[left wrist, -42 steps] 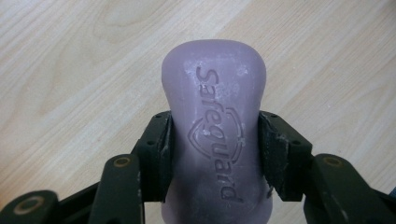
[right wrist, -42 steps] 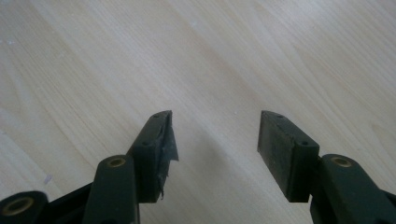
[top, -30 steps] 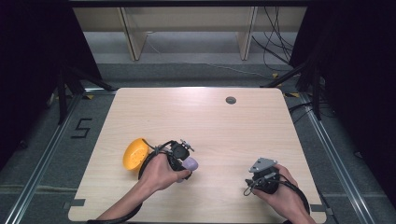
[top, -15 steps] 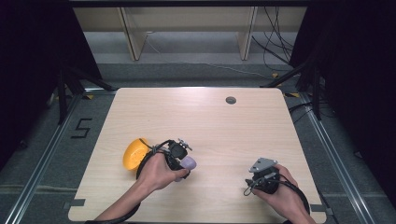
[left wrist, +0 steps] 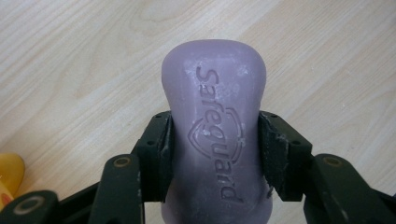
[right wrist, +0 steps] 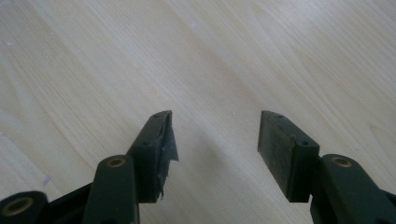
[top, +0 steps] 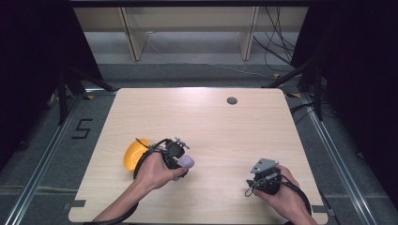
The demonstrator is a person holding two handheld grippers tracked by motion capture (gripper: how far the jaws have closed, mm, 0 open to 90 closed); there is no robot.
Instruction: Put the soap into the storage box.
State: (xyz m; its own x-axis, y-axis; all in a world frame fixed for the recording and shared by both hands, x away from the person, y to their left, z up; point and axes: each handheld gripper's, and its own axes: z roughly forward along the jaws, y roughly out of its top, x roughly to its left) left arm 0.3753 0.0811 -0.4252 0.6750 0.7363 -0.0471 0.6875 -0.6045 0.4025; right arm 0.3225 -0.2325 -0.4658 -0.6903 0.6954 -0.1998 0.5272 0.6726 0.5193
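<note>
Soap bar [left wrist: 215, 126] sits between the left gripper [top: 180, 161] jaws, over the table [top: 206, 122] front-left. Bowl [top: 133, 154] lies just left of that gripper. Right gripper [top: 263, 180] is well apart at front-right; table hole [top: 232, 100] sits far back.

The left hand-held gripper [left wrist: 215, 154] has its jaws clamped on a purple soap bar [left wrist: 215, 126], low over the table. The right hand-held gripper [right wrist: 214, 149] gapes apart, holding nothing.

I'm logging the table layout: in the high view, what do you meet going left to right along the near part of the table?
Yellow bowl → left gripper holding the purple Safeguard soap bar → right gripper, its fingers open.
</note>
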